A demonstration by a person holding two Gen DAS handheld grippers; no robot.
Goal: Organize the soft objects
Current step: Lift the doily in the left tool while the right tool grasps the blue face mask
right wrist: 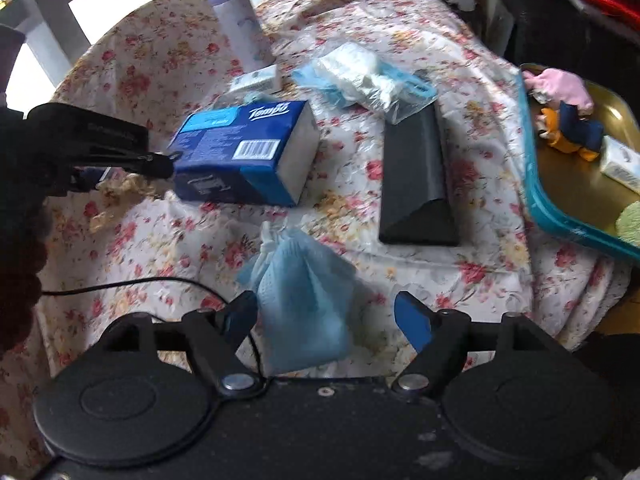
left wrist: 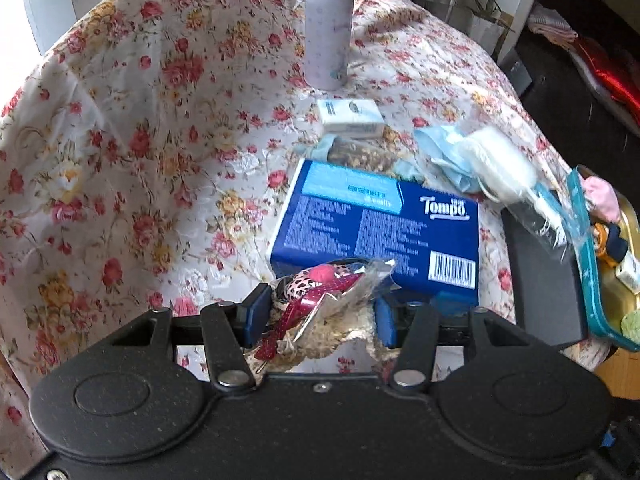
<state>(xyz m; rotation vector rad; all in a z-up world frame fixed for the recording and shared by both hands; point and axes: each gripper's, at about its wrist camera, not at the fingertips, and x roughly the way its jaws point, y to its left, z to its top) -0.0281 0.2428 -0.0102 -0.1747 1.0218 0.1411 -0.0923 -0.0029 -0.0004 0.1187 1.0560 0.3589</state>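
The left gripper (left wrist: 320, 316) is pinching a clear packet of hair accessories (left wrist: 324, 292) (leopard print and red) just in front of the blue Tempo tissue box (left wrist: 380, 224). The right gripper (right wrist: 326, 316) is standing spread, a light blue mask (right wrist: 304, 288) lying between its jaws, near the box. The tray (right wrist: 536, 184) is sitting right of it.

Both views are fisheye, each mounted just behind its gripper, looking forward and steeply down at the floral tabletop (left wrist: 132, 128) from close range. Left view faces the blue tissue box (left wrist: 376, 232) head-on, purple bottle (left wrist: 326, 28) behind it. Right view sits further right, same box (right wrist: 244, 152), bottle (right wrist: 240, 20), black case (right wrist: 416, 176) and teal tray (right wrist: 540, 200) shared
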